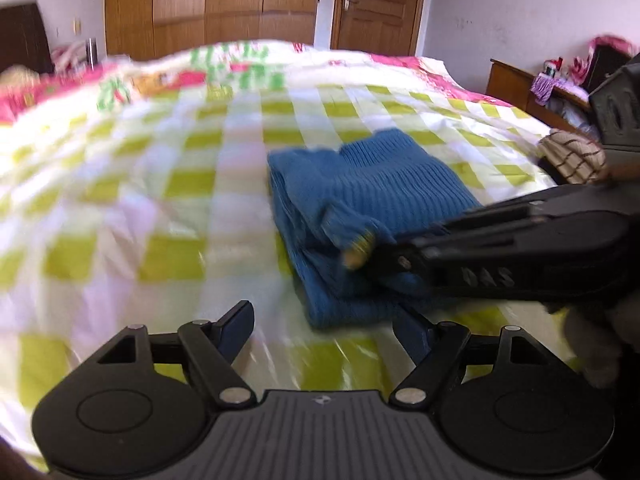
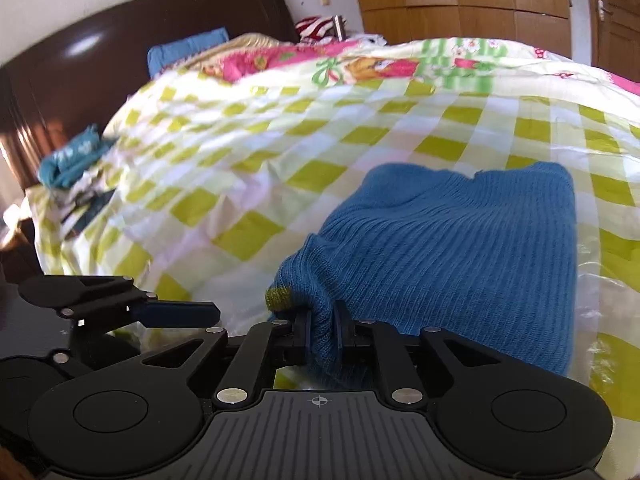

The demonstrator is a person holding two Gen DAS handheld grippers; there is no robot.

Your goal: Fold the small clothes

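Checked quilt (image 2: 304, 168) on bed; right tongs (image 2: 322, 330) pinch blue sweater (image 2: 460, 240); left tongs (image 1: 326, 332) released.

The right black two-finger gripper (image 2: 322, 332), low in the centre of the right wrist view, has its jaws pinched tight on a fold of blue ribbed knit garment (image 2: 460, 248). In the left wrist view it enters from the right edge. The left black two-finger gripper (image 1: 324, 326), at the bottom centre of its own view, has its jaws spread wide, gripping nothing.
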